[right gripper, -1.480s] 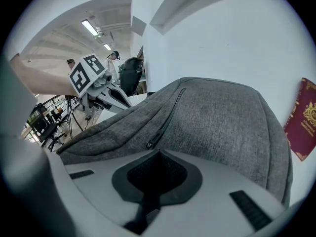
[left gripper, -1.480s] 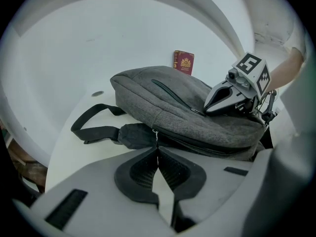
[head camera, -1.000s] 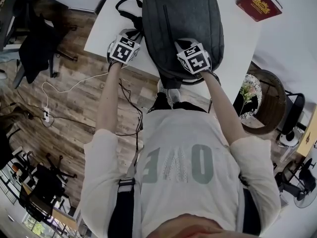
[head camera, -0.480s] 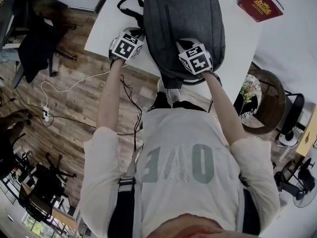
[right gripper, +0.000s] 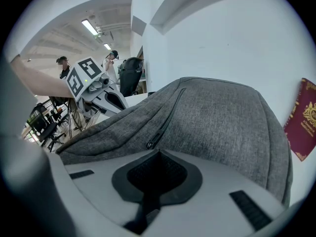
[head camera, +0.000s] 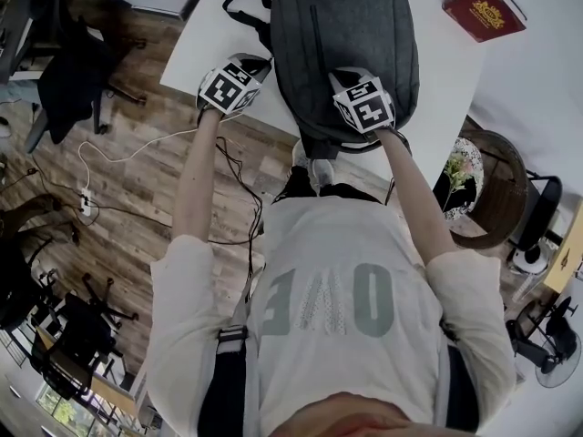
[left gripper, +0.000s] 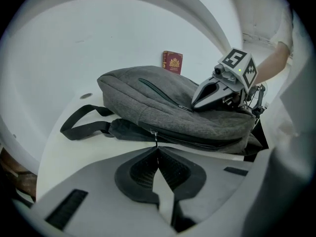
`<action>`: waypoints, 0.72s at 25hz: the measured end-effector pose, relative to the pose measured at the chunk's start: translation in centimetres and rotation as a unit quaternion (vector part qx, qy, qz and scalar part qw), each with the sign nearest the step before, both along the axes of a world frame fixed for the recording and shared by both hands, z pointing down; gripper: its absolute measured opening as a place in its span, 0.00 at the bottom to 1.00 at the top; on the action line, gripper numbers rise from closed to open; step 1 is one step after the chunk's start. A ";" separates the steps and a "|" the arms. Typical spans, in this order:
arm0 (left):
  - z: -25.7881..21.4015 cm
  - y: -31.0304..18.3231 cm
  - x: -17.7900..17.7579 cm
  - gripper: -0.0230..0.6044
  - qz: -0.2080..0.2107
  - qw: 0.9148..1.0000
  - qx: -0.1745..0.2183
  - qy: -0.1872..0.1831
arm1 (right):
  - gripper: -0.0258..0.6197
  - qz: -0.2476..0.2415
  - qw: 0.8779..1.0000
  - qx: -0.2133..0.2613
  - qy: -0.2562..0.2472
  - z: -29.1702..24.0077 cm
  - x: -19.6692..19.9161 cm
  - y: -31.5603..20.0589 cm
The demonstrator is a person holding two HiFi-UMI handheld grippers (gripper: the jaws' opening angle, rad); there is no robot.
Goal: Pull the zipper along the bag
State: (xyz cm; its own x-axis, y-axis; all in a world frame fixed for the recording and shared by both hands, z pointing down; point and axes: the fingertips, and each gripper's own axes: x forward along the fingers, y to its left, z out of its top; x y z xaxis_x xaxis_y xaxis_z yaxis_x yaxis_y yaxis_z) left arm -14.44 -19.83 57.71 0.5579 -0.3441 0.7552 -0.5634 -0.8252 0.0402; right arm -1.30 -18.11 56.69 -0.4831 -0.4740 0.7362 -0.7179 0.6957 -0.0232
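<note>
Pinching the zipper pull [left gripper: 156, 141] on the side seam of the gray backpack [head camera: 351, 25], the L gripper [left gripper: 158, 152] has its jaws closed tight on that thin tab, by the tabletop's [head camera: 205, 48] left edge. Black straps [left gripper: 84, 125] trail off the backpack twd the far left corner. The backpack lies flat across the middle of the tabletop, one end at the near edge, w/ a front-pocket zipper [right gripper: 165, 120] running along its top face. The R gripper [right gripper: 157, 153] sits on top near that end, jaws shut, tips against the fabric just beside the pocket zipper's slider; can't tell if they nip any cloth. A red book [head camera: 492, 7] lies at the far right corner, apart from the backpack.
</note>
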 end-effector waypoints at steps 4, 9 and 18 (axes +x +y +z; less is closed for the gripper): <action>0.0 1.4 0.3 0.08 0.013 1.000 0.001 -0.002 | 0.08 0.000 1.000 0.000 0.000 0.0 0.0 -0.1; -0.3 2.9 0.7 0.08 0.015 1.000 0.000 0.002 | 0.08 -0.001 1.000 0.000 -0.001 0.0 0.1 -0.1; -0.3 5.5 1.2 0.08 0.020 1.000 -0.008 0.010 | 0.08 0.000 1.000 0.000 0.001 0.0 0.1 0.0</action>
State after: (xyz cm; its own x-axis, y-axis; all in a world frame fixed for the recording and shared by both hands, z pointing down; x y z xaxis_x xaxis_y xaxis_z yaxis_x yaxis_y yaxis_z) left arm -13.20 -14.32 57.40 0.5861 -0.3094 0.7488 -0.5287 -0.8464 0.0641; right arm -1.25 -18.15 56.66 -0.4825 -0.4739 0.7366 -0.7175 0.6962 -0.0221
